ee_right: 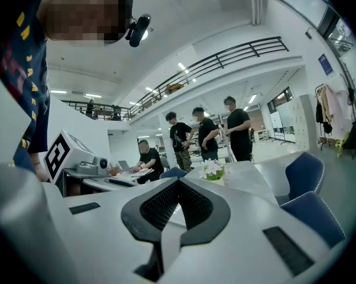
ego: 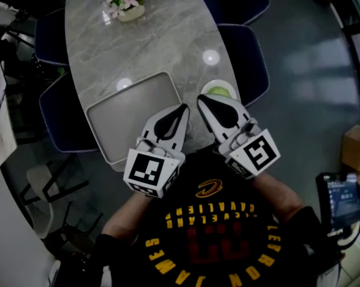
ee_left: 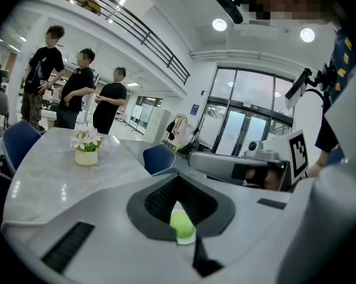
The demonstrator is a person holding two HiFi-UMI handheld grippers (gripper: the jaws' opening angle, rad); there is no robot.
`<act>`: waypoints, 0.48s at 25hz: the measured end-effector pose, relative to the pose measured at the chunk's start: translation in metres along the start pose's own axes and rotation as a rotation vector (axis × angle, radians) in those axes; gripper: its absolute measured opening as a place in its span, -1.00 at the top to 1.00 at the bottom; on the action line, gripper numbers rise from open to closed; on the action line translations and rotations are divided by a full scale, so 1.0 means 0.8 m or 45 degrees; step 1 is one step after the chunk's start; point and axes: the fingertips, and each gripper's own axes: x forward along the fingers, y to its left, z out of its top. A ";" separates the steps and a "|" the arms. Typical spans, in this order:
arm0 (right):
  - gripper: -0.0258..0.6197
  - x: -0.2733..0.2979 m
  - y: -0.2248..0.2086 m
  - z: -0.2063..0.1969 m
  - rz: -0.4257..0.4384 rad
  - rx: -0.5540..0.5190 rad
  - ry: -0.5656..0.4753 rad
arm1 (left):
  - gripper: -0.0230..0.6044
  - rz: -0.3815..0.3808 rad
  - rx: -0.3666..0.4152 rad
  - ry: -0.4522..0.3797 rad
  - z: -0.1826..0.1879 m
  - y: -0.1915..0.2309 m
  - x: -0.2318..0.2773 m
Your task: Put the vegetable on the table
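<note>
1. Find the green vegetable (ego: 217, 91) in the white bowl (ego: 228, 84) at the bench (ego: 144, 40) edge, just ahead of the right gripper (ego: 201, 99).
2. Note jaws of left gripper (ego: 184, 107) and right alike pressed together, pinching nothing.
3. Expect something light, round, probably slick; pinch gently across the middle.

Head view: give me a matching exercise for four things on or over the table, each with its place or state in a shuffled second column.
Things
1. flower pot
2. grey tray
3. green vegetable
4. left gripper

Places or states
A. in a white dish at the near right edge of the table
B. jaws shut, tip at the tray's right edge
C. at the table's far end
D. lying flat on the table's near left part

Pairs: 1-C, 2-D, 3-A, 4-B
</note>
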 end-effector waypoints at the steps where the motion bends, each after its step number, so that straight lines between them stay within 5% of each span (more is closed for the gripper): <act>1: 0.91 0.000 0.002 0.001 0.009 0.003 -0.007 | 0.93 0.002 -0.002 -0.004 -0.001 0.000 -0.001; 12: 0.91 -0.004 0.010 -0.006 0.043 -0.008 0.022 | 0.93 0.018 -0.022 0.003 0.000 -0.005 -0.003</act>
